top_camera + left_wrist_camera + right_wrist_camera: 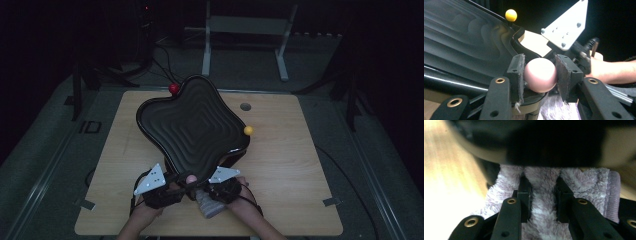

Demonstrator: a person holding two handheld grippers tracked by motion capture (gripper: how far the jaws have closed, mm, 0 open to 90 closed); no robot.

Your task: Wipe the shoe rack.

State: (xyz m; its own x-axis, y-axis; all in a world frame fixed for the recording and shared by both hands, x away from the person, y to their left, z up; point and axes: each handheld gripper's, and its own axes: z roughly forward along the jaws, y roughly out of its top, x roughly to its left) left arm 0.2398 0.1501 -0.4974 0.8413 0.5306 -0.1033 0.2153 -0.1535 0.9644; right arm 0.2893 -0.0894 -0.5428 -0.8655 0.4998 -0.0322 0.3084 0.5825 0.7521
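Note:
A black wavy tray (192, 125) is tilted up above the wooden table (290, 170), with a red ball knob (173, 89) at its far corner and a yellow ball knob (248, 130) at its right. My left gripper (539, 72) is shut on the tray's pink ball knob (540, 77) at the near corner, pads pressing both sides; from above this left gripper (184, 183) sits at that near corner. My right gripper (543, 187) is shut on a fold of fluffy purple cloth (579, 180), just under the tray's dark underside (554, 142). The cloth (209, 207) lies below the near corner.
The right gripper's grey plate (565, 25) and the hand holding it (609, 72) are close beside the pink knob. A metal stand (245, 30) is on the floor beyond the table. A round hole (245, 106) marks the table's far right.

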